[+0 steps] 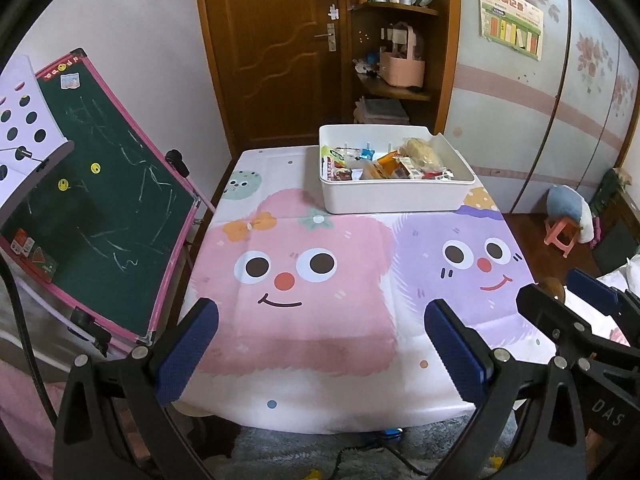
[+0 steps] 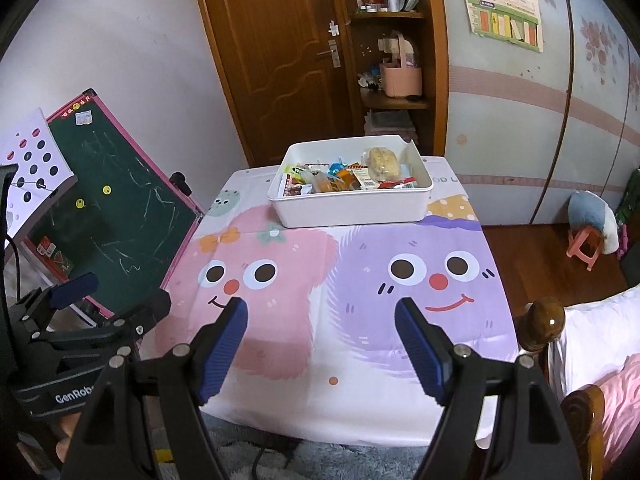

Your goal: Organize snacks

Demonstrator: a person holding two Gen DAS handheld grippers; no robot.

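Observation:
A white plastic bin (image 1: 394, 198) stands at the far side of the table and holds several wrapped snacks (image 1: 384, 166), among them a pale round bun (image 1: 420, 150). It also shows in the right wrist view (image 2: 352, 210) with the snacks (image 2: 344, 178) inside. My left gripper (image 1: 320, 336) is open and empty over the table's near edge. My right gripper (image 2: 320, 332) is open and empty, also near the front edge. Each gripper appears at the side of the other's view: the right one (image 1: 576, 292) and the left one (image 2: 116, 292).
The table carries a cartoon cloth with a pink face (image 1: 296, 280) and a purple face (image 1: 472, 264). A green chalkboard easel (image 1: 104, 208) leans at the left. A wooden door (image 1: 276, 48) and shelves (image 1: 396, 40) stand behind. A bed post (image 2: 546, 320) and a pink stool (image 2: 586, 246) are at the right.

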